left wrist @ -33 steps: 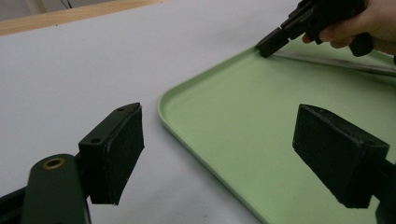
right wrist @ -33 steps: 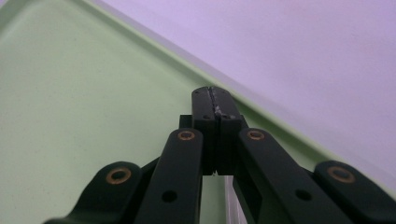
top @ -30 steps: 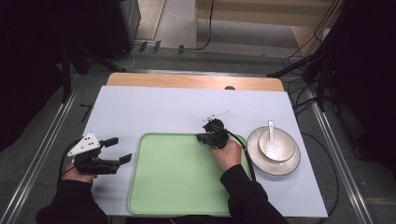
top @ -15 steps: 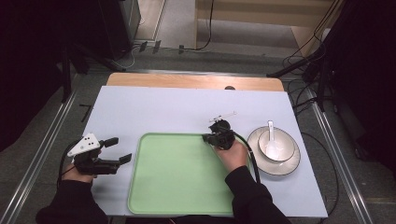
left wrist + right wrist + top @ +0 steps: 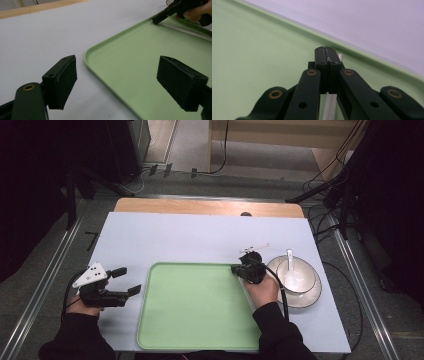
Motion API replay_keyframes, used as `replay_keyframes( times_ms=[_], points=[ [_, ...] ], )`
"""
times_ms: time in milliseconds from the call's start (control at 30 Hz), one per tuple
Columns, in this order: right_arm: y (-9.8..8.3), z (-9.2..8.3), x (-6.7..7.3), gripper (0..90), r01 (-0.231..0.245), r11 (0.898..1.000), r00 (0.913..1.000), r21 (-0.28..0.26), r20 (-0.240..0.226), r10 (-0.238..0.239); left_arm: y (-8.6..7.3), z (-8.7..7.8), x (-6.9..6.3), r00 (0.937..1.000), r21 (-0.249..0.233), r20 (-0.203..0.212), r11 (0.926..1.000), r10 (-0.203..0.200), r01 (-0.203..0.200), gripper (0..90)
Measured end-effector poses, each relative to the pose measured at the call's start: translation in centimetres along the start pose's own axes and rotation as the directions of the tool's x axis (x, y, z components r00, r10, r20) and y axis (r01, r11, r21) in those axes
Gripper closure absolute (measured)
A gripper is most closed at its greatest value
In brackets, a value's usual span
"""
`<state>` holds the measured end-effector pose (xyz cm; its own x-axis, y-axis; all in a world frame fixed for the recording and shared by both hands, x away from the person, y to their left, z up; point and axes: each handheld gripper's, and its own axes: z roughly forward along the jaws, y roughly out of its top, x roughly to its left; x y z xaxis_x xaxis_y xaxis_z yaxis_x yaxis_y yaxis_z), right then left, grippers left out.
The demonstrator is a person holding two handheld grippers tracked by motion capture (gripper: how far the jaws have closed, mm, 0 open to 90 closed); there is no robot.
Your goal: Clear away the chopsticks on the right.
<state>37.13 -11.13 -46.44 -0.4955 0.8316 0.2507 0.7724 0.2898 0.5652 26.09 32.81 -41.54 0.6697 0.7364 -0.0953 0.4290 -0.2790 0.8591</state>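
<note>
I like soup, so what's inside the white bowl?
A white spoon lies inside the bowl, handle pointing to the far rim. No food shows around it. The bowl sits on a plate, whose middle it covers.

Tray [image 5: 195, 320] at the table's [image 5: 165, 240] near edge
A bowl [image 5: 307, 292] holding a spoon [image 5: 290, 270] sits just right of it.

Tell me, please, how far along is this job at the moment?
Done: little that I can see. The tray is bare, and the bowl with its spoon sits to its right. In hand: the right claw is shut on a thin white stick over the tray's far right corner. The left claw is open and empty. Left: probably setting the stick down.
</note>
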Motion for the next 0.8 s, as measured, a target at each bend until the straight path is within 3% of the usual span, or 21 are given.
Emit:
replay_keyframes(
  times_ms=[267,500,800],
  points=[
    [-0.8,-0.7,-1.2,90.0,-0.057,0.998,0.9979,-0.036,0.027,0.058,0.0,0.0,0.0,1.0000,0.001,0.000,1.0000,-0.001,0.001,16.6],
    [-1.4,-1.3,-1.7,90.0,-0.073,0.996,0.9954,-0.044,0.059,0.075,0.0,0.0,0.0,1.0000,-0.003,0.002,1.0000,-0.003,0.003,16.6],
    [-1.4,-1.9,-1.9,88.2,-0.081,0.995,0.9961,-0.064,0.028,0.083,0.0,0.0,0.0,1.0000,-0.005,0.004,1.0000,-0.004,0.004,16.6]
  ],
)
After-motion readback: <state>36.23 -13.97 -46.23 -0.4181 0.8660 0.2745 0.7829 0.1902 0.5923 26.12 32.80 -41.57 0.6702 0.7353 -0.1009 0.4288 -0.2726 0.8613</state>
